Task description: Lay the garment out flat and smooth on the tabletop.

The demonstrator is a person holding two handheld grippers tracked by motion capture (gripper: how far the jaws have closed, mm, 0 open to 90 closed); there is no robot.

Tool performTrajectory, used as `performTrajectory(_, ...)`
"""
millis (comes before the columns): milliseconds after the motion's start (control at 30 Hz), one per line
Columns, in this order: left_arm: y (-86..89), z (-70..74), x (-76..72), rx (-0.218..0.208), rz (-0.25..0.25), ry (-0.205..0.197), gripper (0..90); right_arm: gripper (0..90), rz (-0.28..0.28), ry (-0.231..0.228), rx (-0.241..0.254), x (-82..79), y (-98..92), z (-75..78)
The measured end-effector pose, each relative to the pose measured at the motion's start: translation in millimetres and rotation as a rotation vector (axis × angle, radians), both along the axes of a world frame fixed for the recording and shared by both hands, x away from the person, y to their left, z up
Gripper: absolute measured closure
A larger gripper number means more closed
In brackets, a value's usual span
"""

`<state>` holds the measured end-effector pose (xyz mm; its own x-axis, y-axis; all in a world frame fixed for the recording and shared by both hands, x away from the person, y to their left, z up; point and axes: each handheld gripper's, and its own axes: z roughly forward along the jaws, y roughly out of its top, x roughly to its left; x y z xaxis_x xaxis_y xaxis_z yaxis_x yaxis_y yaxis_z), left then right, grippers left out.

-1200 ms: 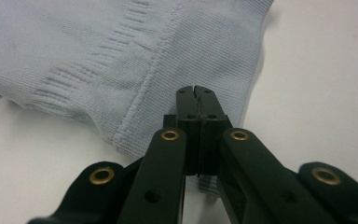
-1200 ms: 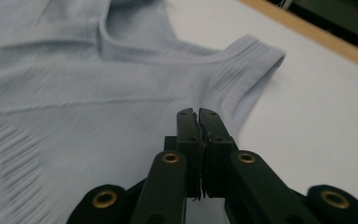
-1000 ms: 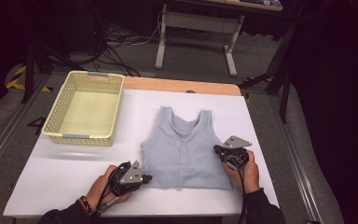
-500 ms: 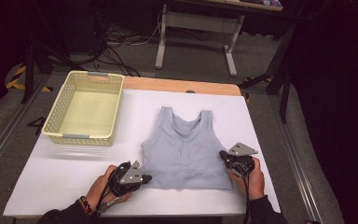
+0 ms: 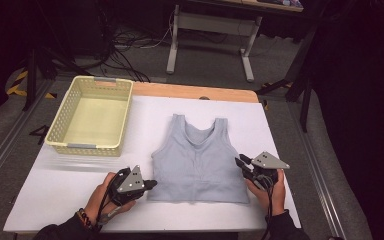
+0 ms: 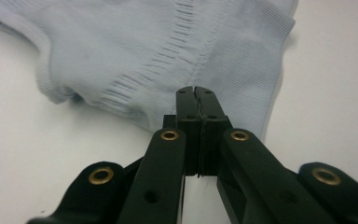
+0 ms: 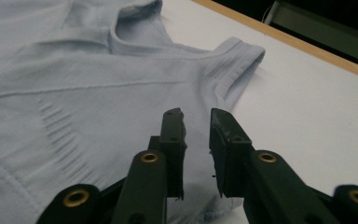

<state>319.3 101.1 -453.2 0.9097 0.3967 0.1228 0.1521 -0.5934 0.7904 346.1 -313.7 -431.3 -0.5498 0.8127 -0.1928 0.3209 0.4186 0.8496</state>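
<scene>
At the near middle of the white table lies a pale blue-grey tank top, spread flat with its two straps toward the far edge and its hem toward the person. No fold is visible in it yet, so the work on it appears to be at an early stage: the garment is laid out and smoothed, and whatever folding or putting away is meant is still to come.

The left gripper rests at the hem's left corner. In the left gripper view its jaws stand pressed together, tips against the ribbed edge of the cloth; whether a pinch of fabric sits between them cannot be told.

The right gripper stands at the right side seam of the top, raised a little off it. Its jaws have just been opening and now stand narrowly parted, with nothing between them; in the right gripper view the fabric lies below and beyond the tips, so this side appears freshly let go.

Beyond the top, at the far left of the table and well apart from it, stands an empty cream basket. It is a likely destination, judged from its emptiness alone. A wooden strip borders the far edge of the table.
</scene>
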Motion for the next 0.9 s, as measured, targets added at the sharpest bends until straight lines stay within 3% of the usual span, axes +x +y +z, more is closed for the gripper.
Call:
performTrajectory(167,7.0,7.1,1.4,-0.02,0.034,-0.031,87.8,66.0,0.026,-0.024,0.023,-5.4,4.7,3.8)
performTrajectory(400,23.9,16.2,5.2,-0.055,0.098,-0.067,81.1,54.0,0.034,-0.051,0.014,-13.6,14.0,8.4)
performTrajectory(700,35.1,22.5,5.0,-0.087,0.125,-0.104,66.5,39.1,0.026,-0.078,-0.001,-21.6,21.8,11.2)
performTrajectory(900,36.3,23.6,3.0,-0.08,0.134,-0.129,57.1,30.7,0.023,-0.099,-0.017,-26.1,24.9,11.8)
